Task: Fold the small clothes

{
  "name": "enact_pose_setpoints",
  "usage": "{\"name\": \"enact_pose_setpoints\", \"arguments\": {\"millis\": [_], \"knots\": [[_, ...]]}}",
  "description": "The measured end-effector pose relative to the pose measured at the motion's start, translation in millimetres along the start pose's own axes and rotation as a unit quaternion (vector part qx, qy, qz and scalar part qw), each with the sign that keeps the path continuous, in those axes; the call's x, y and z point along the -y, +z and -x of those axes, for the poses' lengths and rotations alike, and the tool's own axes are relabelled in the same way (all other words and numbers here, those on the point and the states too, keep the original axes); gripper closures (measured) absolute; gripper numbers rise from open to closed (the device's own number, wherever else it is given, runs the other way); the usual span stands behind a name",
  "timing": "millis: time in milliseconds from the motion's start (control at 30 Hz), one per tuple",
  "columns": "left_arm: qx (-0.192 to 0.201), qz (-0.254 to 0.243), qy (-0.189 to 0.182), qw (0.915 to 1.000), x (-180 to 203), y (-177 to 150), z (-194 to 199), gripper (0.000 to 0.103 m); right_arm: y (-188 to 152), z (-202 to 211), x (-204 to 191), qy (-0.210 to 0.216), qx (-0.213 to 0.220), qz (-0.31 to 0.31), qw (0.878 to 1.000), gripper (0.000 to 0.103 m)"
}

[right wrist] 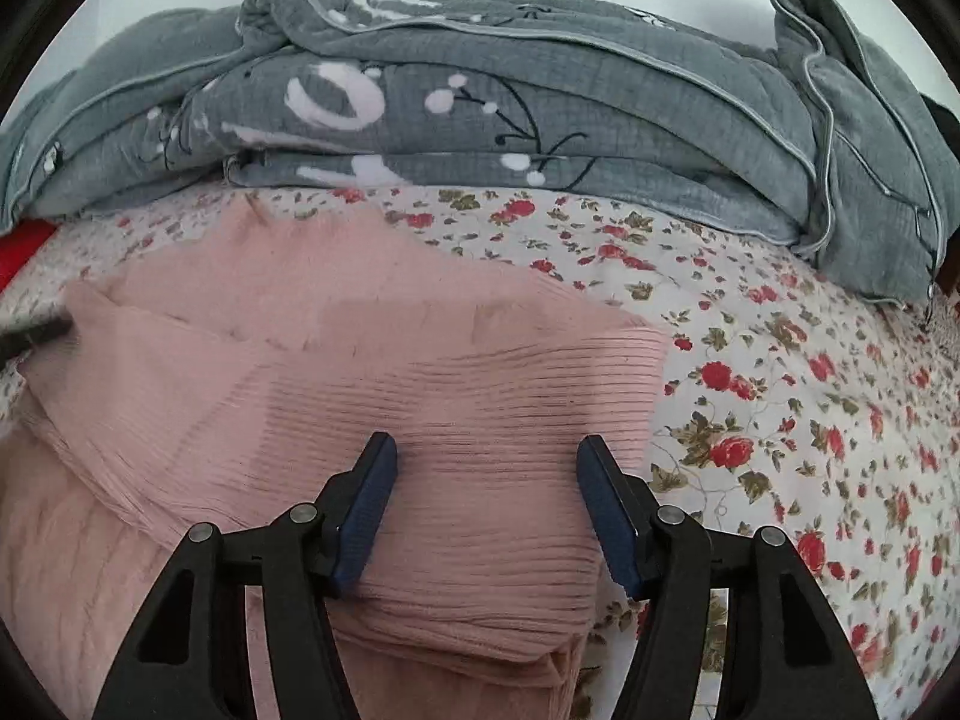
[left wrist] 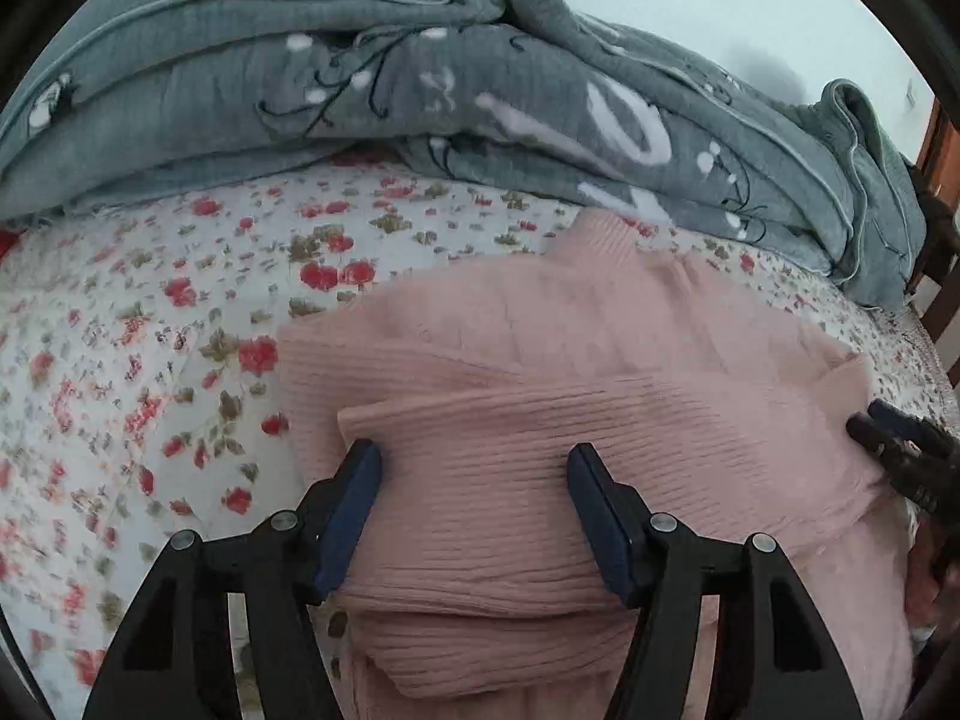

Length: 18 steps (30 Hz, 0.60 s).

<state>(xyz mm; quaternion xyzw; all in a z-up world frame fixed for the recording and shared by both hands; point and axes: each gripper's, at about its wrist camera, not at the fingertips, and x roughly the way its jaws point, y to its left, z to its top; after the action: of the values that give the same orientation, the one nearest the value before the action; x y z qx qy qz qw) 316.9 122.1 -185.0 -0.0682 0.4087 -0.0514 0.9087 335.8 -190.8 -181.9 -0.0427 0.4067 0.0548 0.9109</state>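
Left wrist view, nearest first: the left hand-held gripper (left wrist: 474,480) hangs with its blue-padded fingers spread wide over a folded ribbed sleeve of the pink sweater (left wrist: 576,372), gripping nothing. Right wrist view shows the right hand-held gripper (right wrist: 486,474) likewise gaping above the sweater's other folded sleeve, its tip also showing at the sweater's right edge in the left view. Beyond the garment, which lies flat on the floral bedsheet (right wrist: 780,372), a rumpled grey quilt (left wrist: 420,78) is heaped at the far side of the bed.
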Motion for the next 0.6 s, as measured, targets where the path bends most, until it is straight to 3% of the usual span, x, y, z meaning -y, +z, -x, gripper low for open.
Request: {"name": "enact_pose_setpoints", "arguments": {"millis": [67,200,333,600], "knots": [[0.004,0.011,-0.009,0.9999,-4,0,6,0.04,-3,3,4,-0.017,0.006,-0.006,1.0,0.044],[0.015,-0.01,0.019,0.9997,5,-8,6,0.038,-6,0,6,-0.018,0.003,-0.009,1.0,0.044],[0.013,-0.017,0.042,0.9989,8,-9,2,0.027,-6,1,3,-0.025,0.008,-0.006,1.0,0.043],[0.012,-0.001,0.032,0.9994,1,-9,-1,0.026,-5,-1,3,-0.026,0.008,-0.01,1.0,0.039]]}}
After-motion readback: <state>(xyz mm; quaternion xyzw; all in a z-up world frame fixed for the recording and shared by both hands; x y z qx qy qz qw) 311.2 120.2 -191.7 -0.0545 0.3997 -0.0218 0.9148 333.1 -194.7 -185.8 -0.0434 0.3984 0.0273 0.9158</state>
